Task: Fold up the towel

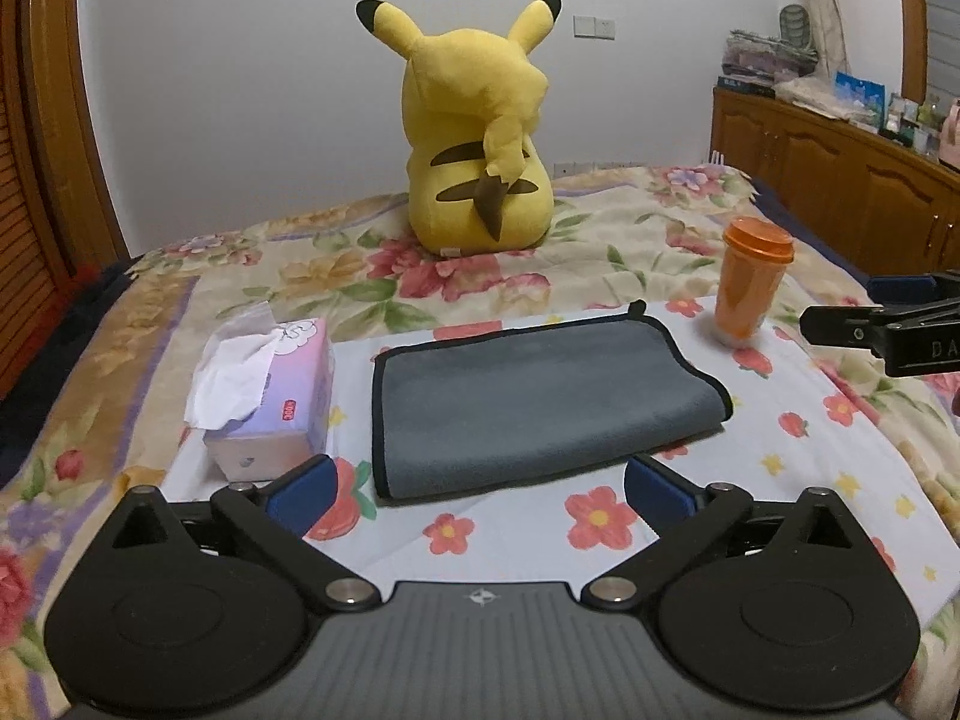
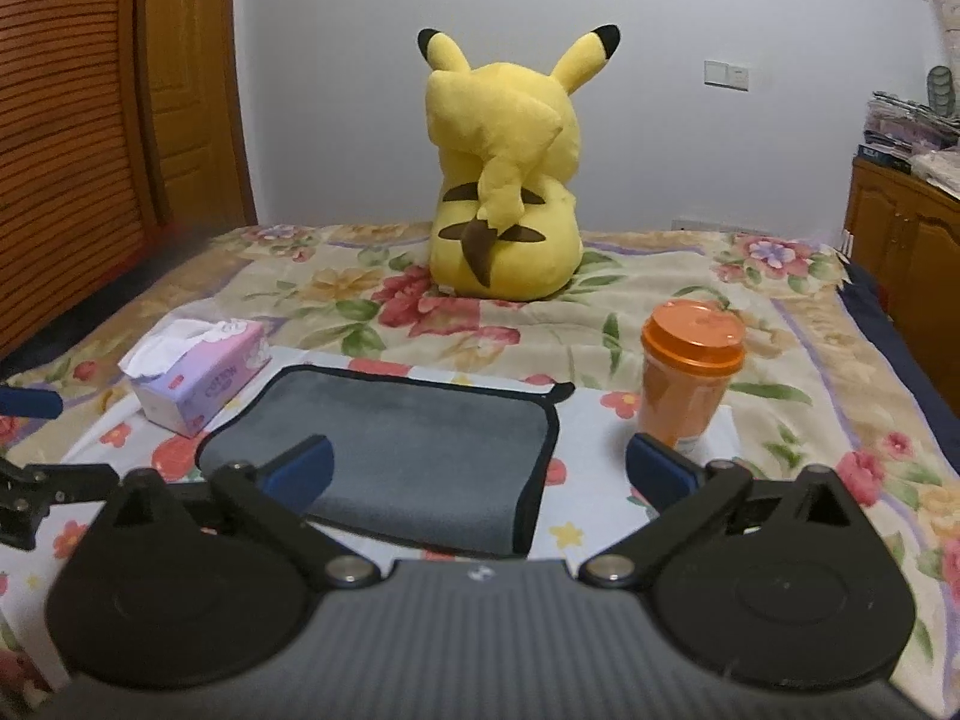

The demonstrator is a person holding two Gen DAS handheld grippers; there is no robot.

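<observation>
Bed (image 1: 630, 228) with floral bedspread fills both views; a pale flower-print mat (image 1: 798, 396) lies flat on its near part.

Wooden cabinet (image 1: 840, 168) stands along the right wall, clutter on top. Slatted wooden door (image 2: 60, 150) at left.

Pikachu plush (image 1: 480, 138) sits upright at the far side of the bed, back and tail toward the cameras, well apart from the mat.

Grey towel (image 1: 540, 402) with black edging lies on the mat, centre, folded over on itself: fold line along its near-right side, black-trimmed edges stacked at left and far side. Small black loop at far-right corner. Lies flat, nothing touching it.

Tissue box (image 1: 270, 396), purple-pink, just left of the towel at the mat's left edge; a white tissue sticks out of the top.

Orange lidded cup (image 1: 750, 282) upright at the mat's far-right corner, near the towel's loop corner but apart from it.

Left gripper (image 1: 480, 486): jaws spread wide, nothing between the blue pads, hovering just short of the towel's near edge.

Right gripper (image 2: 480, 468): jaws likewise wide apart, empty, above the towel's near-right portion; no contact seen.
</observation>
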